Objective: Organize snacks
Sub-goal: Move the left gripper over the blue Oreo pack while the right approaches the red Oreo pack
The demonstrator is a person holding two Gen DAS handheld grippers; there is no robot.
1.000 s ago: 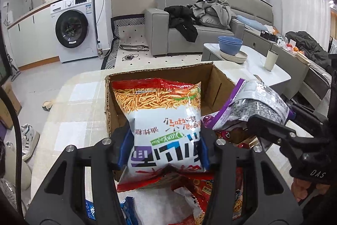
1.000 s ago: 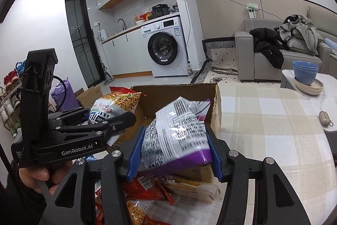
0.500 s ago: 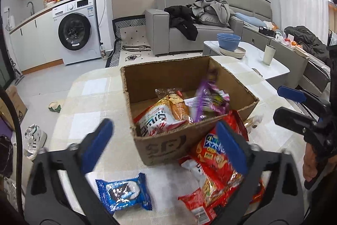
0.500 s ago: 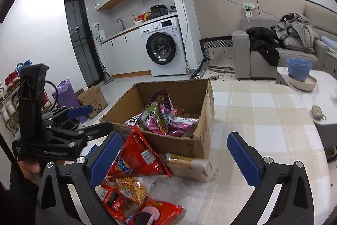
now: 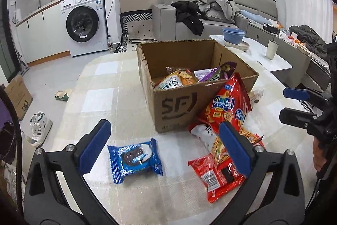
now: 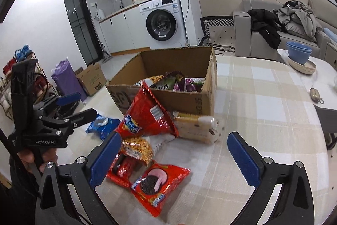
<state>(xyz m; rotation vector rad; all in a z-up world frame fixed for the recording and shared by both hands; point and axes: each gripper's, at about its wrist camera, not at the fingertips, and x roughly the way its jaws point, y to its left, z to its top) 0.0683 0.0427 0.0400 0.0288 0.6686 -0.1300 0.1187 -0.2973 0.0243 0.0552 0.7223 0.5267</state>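
An open cardboard box (image 5: pixel 179 107) stands on the checked table, holding a white-and-orange noodle bag (image 5: pixel 174 80) and a purple bag (image 5: pixel 212 75). A red chip bag (image 5: pixel 227 107) leans on the box front. A blue cookie pack (image 5: pixel 134 158) lies below my left gripper (image 5: pixel 164 123), which is open and holds nothing. My right gripper (image 6: pixel 173 135) is open too, above a red cookie pack (image 6: pixel 158 185), an orange noodle bag (image 6: pixel 137 148) and a clear biscuit pack (image 6: pixel 195 125). The box (image 6: pixel 189 102) sits beyond them.
A white coffee table (image 5: pixel 259 54) to the right carries blue bowls (image 5: pixel 233 35) and a cup (image 5: pixel 271 49). A small key pouch (image 6: pixel 316 94) lies near it. Bare tablecloth (image 6: pixel 263 119) stretches right of the box. A sofa and a washing machine stand behind.
Both grippers opened and let go of their bags, which now lie in the box. Both pulled back from the box toward the loose snacks in front of it.
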